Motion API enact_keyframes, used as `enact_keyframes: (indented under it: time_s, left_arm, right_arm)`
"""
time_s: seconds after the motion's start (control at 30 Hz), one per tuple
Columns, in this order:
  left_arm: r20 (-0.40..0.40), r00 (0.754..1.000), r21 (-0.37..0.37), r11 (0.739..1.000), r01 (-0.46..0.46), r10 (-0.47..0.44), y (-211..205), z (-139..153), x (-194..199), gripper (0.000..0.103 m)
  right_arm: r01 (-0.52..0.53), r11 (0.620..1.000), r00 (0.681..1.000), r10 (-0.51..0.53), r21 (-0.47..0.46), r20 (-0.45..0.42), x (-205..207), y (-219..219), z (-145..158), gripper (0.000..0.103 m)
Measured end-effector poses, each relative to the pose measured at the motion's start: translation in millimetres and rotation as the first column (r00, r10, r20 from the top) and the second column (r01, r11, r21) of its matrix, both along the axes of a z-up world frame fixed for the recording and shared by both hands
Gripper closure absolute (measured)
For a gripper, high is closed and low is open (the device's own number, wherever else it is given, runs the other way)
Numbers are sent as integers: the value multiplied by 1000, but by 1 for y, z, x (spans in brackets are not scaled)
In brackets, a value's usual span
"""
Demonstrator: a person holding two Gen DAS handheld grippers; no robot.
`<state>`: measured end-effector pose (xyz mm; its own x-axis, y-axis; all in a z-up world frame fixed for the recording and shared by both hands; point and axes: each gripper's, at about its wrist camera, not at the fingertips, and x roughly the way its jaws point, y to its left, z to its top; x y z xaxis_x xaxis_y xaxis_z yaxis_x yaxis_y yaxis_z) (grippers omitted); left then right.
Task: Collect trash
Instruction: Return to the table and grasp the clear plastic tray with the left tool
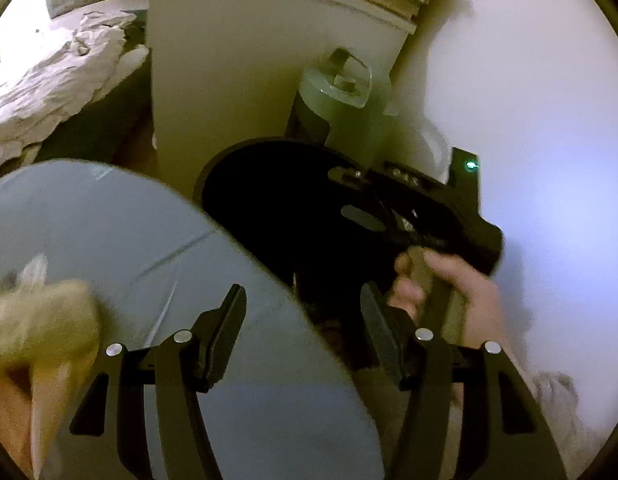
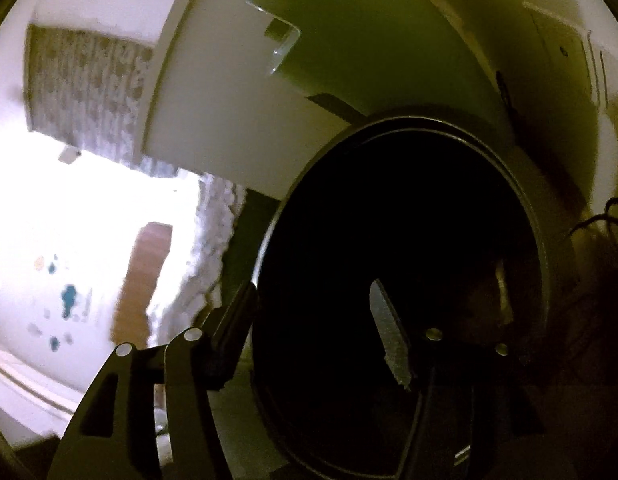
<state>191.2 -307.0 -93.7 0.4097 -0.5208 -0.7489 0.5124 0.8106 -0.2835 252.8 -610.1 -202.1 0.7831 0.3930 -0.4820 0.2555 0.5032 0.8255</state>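
Now the right gripper [image 2: 313, 332] hangs at the black bin's [image 2: 405, 272] mouth, fingers apart with nothing between them. Any dropped trash is lost in the dark inside. Left gripper [image 1: 305, 336], also spread and empty, hovers beside the grey lid [image 1: 149, 248]; best to draw the right one straight back, clear of the rim.

the left wrist view looks steeply down past its own claw [image 1: 303, 334] at the black bin [image 1: 269, 200] from a little way back; the right wrist view sits close over that bin [image 2: 401, 280] — the mouth both views share.
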Motion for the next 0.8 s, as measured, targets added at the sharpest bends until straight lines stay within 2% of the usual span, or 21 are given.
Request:
enact_keyframes:
  time_s: [0.1, 0.27, 0.33, 0.47, 0.63, 0.73, 0.8]
  left_arm:
    - [13, 1000, -21, 1000, -23, 23, 26, 6, -26, 43]
    - [45, 994, -44, 995, -94, 96, 74, 16, -61, 43]
    - [75, 990, -34, 992, -121, 123, 92, 21, -72, 43]
    - [151, 963, 9, 974, -226, 222, 143, 30, -92, 43]
    - [195, 908, 36, 922, -385, 372, 218, 33, -100, 43]
    - [218, 884, 62, 898, -436, 414, 247, 34, -98, 43]
    - [244, 877, 86, 892, -444, 413, 262, 34, -93, 43]
  right_arm:
    - [10, 1000, 1000, -10, 8, 23, -6, -2, 2, 43]
    - [-5, 993, 1000, 3, -115, -17, 2, 12, 6, 43]
    - [-17, 990, 999, 12, -137, -37, 9, 19, 4, 38]
    - [5, 999, 999, -6, -43, -38, 21, 19, -8, 31]
    - [-27, 991, 992, 10, -133, -125, 23, 27, -9, 30]
    - [-27, 989, 988, 5, -142, -153, 13, 26, -9, 29]
    - [-38, 987, 987, 12, -158, -163, 9, 27, -6, 24]
